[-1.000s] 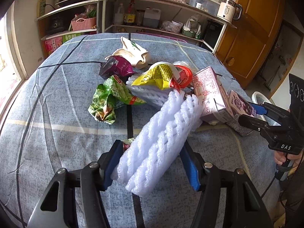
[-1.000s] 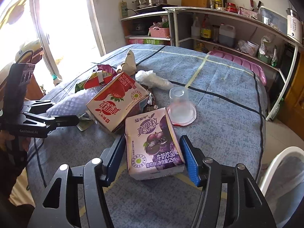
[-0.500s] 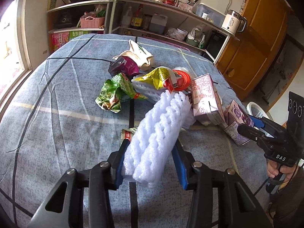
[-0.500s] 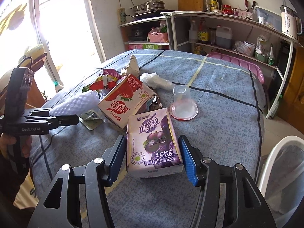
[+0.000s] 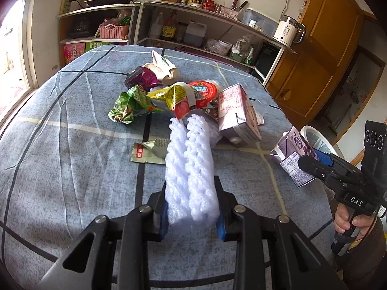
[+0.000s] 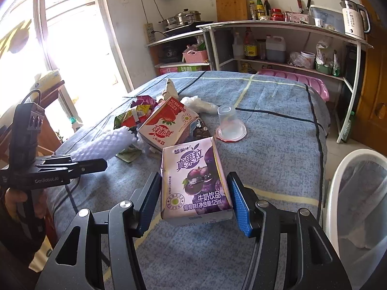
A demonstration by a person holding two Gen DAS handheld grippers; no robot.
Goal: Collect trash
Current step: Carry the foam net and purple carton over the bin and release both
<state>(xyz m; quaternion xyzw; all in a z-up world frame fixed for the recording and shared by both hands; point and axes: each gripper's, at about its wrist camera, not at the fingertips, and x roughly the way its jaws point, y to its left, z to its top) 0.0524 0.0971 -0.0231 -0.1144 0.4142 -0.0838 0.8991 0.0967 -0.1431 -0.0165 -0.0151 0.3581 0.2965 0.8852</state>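
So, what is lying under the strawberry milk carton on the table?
The strawberry milk carton leans on other trash: a dark wrapper shows at its right edge and white foam netting at its left. What is beneath its middle is covered.

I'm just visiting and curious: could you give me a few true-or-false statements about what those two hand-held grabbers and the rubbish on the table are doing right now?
1. The left gripper is squeezing a white foam net. True.
2. The right gripper has a purple milk carton between its fingers. True.
3. The clear plastic cup stands upright, mouth up. False: it sits upside down on the tablecloth.
4. The strawberry carton is already in the bin. False: it lies on the table by the wrappers.
5. A white bin with a liner stands beside the table. True.
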